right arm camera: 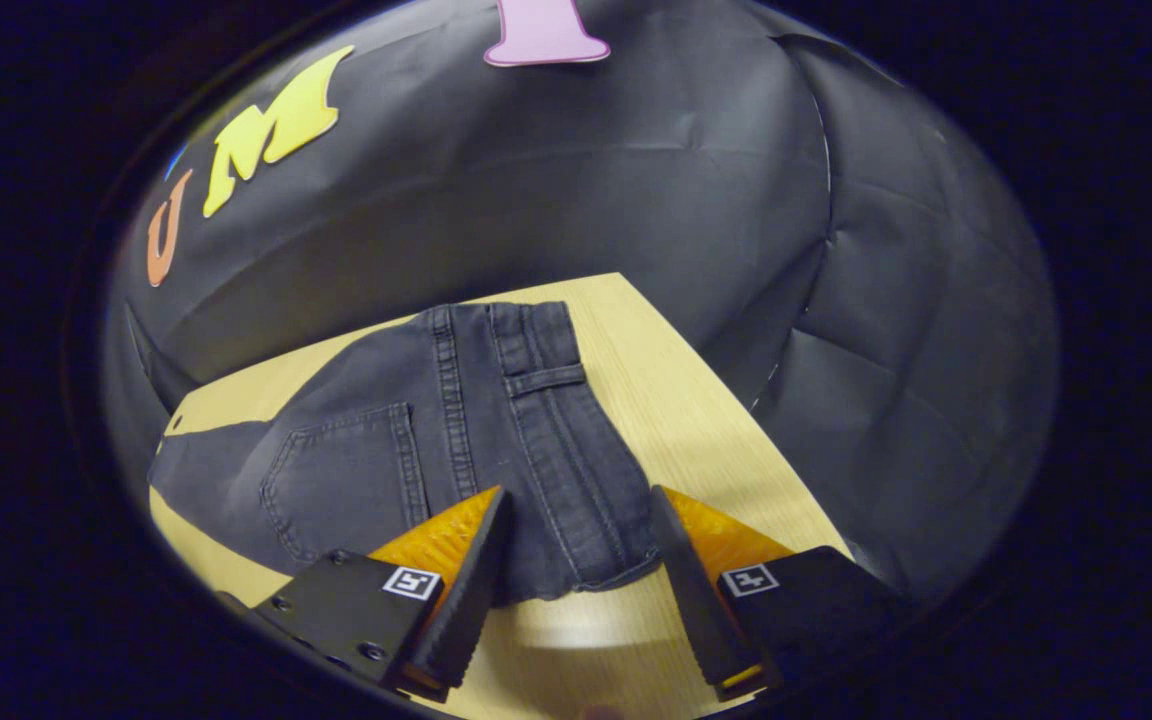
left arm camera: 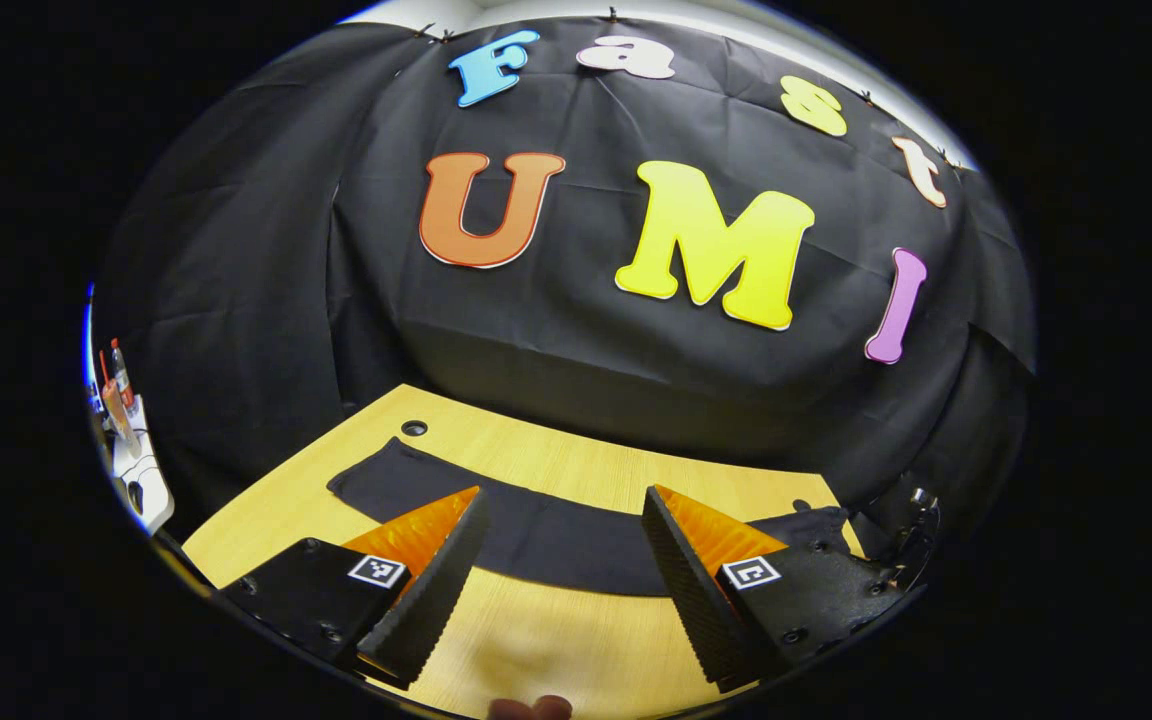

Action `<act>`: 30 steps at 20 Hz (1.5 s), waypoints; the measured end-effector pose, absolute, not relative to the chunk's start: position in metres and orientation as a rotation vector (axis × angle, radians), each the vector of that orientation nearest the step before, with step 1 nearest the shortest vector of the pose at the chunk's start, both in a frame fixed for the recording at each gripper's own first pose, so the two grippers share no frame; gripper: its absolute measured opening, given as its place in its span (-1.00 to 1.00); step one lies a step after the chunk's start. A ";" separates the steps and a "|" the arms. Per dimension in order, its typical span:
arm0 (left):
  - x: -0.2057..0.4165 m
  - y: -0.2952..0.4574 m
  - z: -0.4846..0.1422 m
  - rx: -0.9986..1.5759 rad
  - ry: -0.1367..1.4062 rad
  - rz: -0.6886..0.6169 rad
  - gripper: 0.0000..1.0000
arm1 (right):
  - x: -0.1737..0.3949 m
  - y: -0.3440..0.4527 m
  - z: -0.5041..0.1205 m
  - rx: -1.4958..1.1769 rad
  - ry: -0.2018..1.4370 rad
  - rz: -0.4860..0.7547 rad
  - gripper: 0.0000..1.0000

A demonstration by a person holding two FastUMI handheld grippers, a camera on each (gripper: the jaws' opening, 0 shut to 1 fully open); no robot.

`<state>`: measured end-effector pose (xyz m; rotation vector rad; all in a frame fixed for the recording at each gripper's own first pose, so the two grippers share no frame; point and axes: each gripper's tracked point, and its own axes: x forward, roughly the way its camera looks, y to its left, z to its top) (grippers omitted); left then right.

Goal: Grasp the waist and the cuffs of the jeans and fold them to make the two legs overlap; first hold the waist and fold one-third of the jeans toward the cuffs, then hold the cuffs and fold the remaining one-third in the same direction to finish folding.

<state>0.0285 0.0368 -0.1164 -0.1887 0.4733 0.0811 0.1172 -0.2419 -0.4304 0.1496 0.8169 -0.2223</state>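
The right gripper has its two fingers wide apart, nothing between them. They hang just above the near corner of the jeans' waist, one finger over the denim and the other over the bare table beside the waist edge. The left gripper is also spread apart and empty. In front of its tips lies the leg part of the jeans, a dark flat band across the table, which ends in a cuff toward the hole in the table top.

Judging from this, the jeans lie flat and no fold is started.

The risks I see:
- The waistband is thick, with a belt loop and seams. If the right fingers close only on the top layer, the lower layer can stay on the table and the legs will not overlap well.
- The finger over the wood may push the edge away instead of going under it.
- If the two grippers lift unevenly, the cloth can twist between waist and cuff.

What is hard to make out: in the left gripper view the denim looks almost black, and I cannot tell its seams or if there is one leg or two. The far leg behind the back pocket is cut off. A fingertip shows at the bottom edge of the left gripper view.
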 end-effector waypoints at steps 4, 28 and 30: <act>0.030 0.040 -0.124 -0.192 0.498 0.076 0.97 | 0.119 -0.232 -0.433 0.204 0.839 -0.212 0.22; -0.010 0.159 -0.127 -0.287 0.422 0.190 0.98 | 0.140 -0.090 -0.215 0.148 0.653 -0.020 -0.60; -0.018 0.178 -0.130 -0.309 0.415 0.210 0.99 | 0.147 -0.048 -0.198 0.131 0.636 0.031 -0.67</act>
